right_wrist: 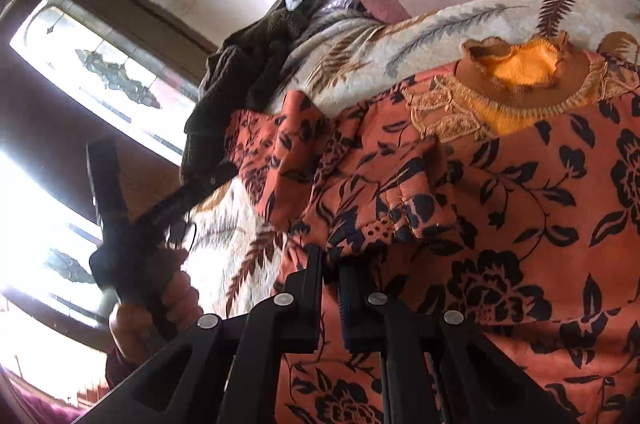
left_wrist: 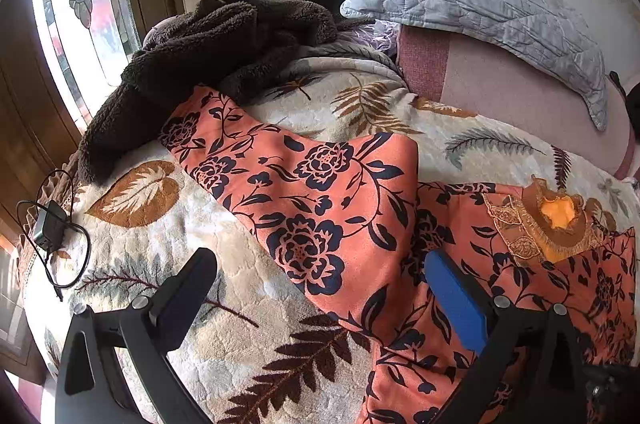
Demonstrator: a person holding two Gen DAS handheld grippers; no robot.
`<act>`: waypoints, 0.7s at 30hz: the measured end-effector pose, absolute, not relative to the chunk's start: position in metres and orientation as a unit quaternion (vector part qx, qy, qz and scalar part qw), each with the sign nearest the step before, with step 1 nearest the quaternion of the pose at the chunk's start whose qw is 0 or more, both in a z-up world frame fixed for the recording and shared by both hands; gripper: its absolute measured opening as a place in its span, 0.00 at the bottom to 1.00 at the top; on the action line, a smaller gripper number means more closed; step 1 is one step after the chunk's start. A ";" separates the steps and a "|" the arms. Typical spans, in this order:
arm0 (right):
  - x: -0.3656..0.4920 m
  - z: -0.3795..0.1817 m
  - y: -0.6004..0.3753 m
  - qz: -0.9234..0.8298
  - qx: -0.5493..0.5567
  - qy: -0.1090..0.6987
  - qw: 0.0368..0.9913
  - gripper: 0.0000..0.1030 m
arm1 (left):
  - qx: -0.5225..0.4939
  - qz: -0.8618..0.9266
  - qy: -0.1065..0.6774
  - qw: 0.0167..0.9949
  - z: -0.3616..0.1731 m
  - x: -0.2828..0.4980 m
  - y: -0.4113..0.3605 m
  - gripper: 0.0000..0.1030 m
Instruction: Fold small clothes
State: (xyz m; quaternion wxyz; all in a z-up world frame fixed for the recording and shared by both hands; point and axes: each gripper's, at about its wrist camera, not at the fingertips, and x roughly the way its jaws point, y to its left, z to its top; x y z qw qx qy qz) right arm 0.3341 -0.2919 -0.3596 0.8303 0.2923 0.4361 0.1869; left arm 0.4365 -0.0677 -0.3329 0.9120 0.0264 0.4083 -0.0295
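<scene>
While the left claw (left_wrist: 320, 300) hangs with its fingers spread wide and nothing between them, the right claw (right_wrist: 330, 288) is pressed together on a bunched fold of the orange floral garment (right_wrist: 520, 204).

In the left wrist view the garment (left_wrist: 332, 192) lies on the bed's leaf-patterned blanket (left_wrist: 192, 236). One sleeve runs from the centre up toward 10 o'clock, and the body fills the 4 o'clock part, where a knitted brown collar (left_wrist: 556, 224) with a yellow lining sits at about 3 o'clock. The blue-padded finger (left_wrist: 456, 300) is over the cloth; whether it touches cannot be told. The black finger (left_wrist: 188, 284) is over bare blanket.

A dark brown fleece (left_wrist: 224, 44) is heaped at 11 o'clock, its edge just beside the sleeve's cuff. A grey quilted pillow (left_wrist: 480, 8) leans at 1 o'clock on a pink cushion (left_wrist: 520, 88). A black charger with its cable (left_wrist: 50, 224) lies at 9 o'clock by the blanket's edge. No writing or label can be read on anything.

In the right wrist view the person's left hand (right_wrist: 160, 308) grips the left claw's handle at 8 o'clock, in front of a bright window (right_wrist: 100, 72).
</scene>
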 end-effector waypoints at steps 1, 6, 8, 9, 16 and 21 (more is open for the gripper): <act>0.327 -0.364 -0.291 0.199 0.281 0.447 0.826 0.09 | 0.031 -0.032 0.408 0.912 -0.333 0.435 -0.069 1.00; 0.281 -0.372 -0.323 0.213 0.280 0.437 0.827 0.09 | 0.038 -0.061 0.404 0.912 -0.325 0.424 -0.081 1.00; 0.265 -0.373 -0.353 0.193 0.315 0.399 0.839 0.09 | 0.036 -0.083 0.406 0.909 -0.319 0.410 -0.087 1.00; 0.260 -0.376 -0.372 0.175 0.342 0.374 0.844 0.09 | 0.032 -0.096 0.402 0.910 -0.315 0.401 -0.091 1.00; 0.259 -0.392 -0.450 0.030 0.466 0.319 0.824 0.09 | 0.095 -0.098 0.384 0.913 -0.326 0.335 -0.149 1.00; 0.263 -0.399 -0.459 0.014 0.479 0.345 0.807 0.09 | 0.174 -0.050 0.377 0.908 -0.358 0.318 -0.203 1.00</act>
